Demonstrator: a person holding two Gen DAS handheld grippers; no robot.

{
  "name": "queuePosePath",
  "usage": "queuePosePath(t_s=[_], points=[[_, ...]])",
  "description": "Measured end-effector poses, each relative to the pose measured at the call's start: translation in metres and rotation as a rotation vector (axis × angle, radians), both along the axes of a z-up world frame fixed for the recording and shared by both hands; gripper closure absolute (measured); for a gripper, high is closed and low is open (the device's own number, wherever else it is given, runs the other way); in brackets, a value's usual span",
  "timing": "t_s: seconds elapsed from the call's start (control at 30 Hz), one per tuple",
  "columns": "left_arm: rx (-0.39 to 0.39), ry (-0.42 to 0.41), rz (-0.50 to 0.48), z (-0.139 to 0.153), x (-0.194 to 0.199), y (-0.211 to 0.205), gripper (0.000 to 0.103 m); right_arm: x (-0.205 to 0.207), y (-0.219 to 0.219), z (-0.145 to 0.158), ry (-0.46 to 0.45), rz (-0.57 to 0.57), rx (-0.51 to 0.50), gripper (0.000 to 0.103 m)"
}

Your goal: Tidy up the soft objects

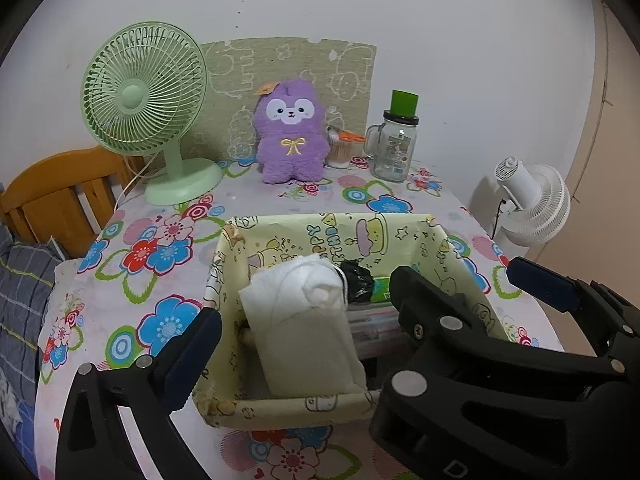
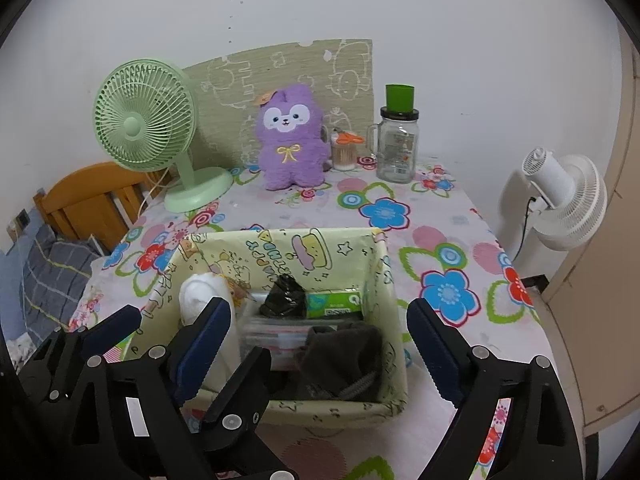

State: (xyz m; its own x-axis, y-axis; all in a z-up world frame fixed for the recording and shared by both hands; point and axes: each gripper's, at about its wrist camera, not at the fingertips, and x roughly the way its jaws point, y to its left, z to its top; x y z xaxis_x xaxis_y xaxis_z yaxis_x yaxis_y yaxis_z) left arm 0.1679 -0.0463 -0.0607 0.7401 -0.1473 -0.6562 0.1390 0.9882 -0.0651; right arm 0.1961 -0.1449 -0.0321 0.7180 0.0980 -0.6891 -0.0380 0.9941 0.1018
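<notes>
Basket (image 2: 384, 280) of pale yellow cartoon-print fabric sits near the front edge of the worktop (image 2: 440, 216), on the flowered cloth. Inside it, against the left wall, a white rolled cloth (image 1: 304, 312) leans with its rolled end up toward the back and its long axis running front to back, tilted. A dark grey knit piece (image 2: 344, 356) lies crumpled in the front right corner, with no clear axis. Both look light, limp and easily squashed; a grip across the roll's thick middle would likely hold best, since an edge would just unroll. Left gripper (image 2: 176, 328) hangs over the basket's left side, jaws released and wide, nothing between the pads. Right gripper (image 2: 316, 344) straddles the basket, jaws also spread and empty. Purple plush toy (image 1: 290, 136) stands upright at the back edge.
</notes>
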Motion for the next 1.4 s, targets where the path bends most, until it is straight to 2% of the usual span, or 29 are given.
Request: queuePosePath(t_s=[0.13,0.93,1.4], points=[[-0.003,0.006,-0.003,-0.001,-0.004,-0.001,0.000,-0.007,-0.002,0.001,0.002,-0.007,-0.012,0.011],[0.020,-0.072,-0.010,0.030,-0.050,0.001,0.000,-0.058,-0.020,0.034,-0.088,-0.056,-0.017,0.011],[0.019,-0.128,0.015,0.046,-0.078,0.015,0.000,-0.089,-0.027,0.055,-0.140,-0.070,-0.013,0.011]])
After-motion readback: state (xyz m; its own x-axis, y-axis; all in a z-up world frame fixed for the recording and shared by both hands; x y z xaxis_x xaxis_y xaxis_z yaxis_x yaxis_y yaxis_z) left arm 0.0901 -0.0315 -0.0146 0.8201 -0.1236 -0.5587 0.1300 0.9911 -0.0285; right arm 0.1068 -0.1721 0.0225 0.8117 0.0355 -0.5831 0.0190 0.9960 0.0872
